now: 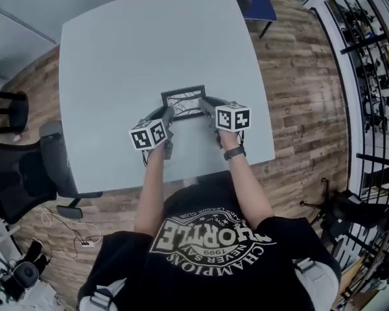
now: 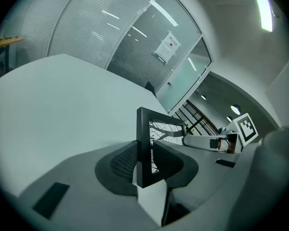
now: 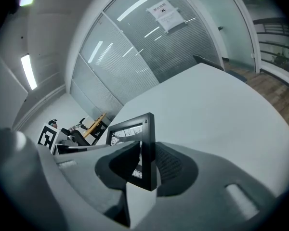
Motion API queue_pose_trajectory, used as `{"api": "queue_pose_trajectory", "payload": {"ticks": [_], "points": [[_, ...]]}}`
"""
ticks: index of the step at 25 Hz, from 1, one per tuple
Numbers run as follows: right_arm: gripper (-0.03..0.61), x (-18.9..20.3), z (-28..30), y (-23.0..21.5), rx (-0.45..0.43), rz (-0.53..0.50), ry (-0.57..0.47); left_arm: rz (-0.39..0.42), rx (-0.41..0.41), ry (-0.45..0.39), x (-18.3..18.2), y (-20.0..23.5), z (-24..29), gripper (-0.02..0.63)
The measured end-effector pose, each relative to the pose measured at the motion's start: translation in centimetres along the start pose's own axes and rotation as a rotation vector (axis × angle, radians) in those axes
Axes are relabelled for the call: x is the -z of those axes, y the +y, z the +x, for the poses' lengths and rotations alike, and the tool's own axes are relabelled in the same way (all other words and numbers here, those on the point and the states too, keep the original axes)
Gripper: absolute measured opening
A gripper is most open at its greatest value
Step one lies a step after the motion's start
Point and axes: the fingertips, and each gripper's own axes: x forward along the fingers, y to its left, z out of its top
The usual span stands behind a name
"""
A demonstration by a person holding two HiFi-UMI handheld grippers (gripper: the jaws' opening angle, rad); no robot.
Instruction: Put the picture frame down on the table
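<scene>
A small black picture frame [image 1: 184, 102] with a branch print stands upright over the near middle of the pale grey table [image 1: 129, 57]. My left gripper [image 1: 168, 115] is shut on the frame's left edge [image 2: 144, 148]. My right gripper [image 1: 203, 102] is shut on its right edge [image 3: 149, 150]. In each gripper view the black border sits pinched between the two ribbed pads, and the other gripper shows behind it. Whether the frame's bottom touches the tabletop cannot be told.
A blue chair [image 1: 259, 5] stands past the table's far right corner. A black office chair [image 1: 23, 173] sits at the near left. Black shelving [image 1: 369, 63] lines the right side. Cables and a power strip [image 1: 84, 241] lie on the wood floor.
</scene>
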Motion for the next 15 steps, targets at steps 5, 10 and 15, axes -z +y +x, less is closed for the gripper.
{"api": "queue_pose_trajectory", "payload": {"ticks": [5,10,15], "points": [[0.100,1.0,2.4,-2.3,0.022,0.038,0.058,-0.046,-0.021,0.053,1.0,1.8,2.5,0.094],[0.101,1.4,4.0,-3.8,0.038,0.077,0.101,-0.075,-0.042,0.093,1.3,3.0,4.2,0.094],[0.103,2.0,5.7,-4.8,0.041,0.112,0.119,-0.075,-0.072,0.113,1.4,4.4,5.7,0.094]]}}
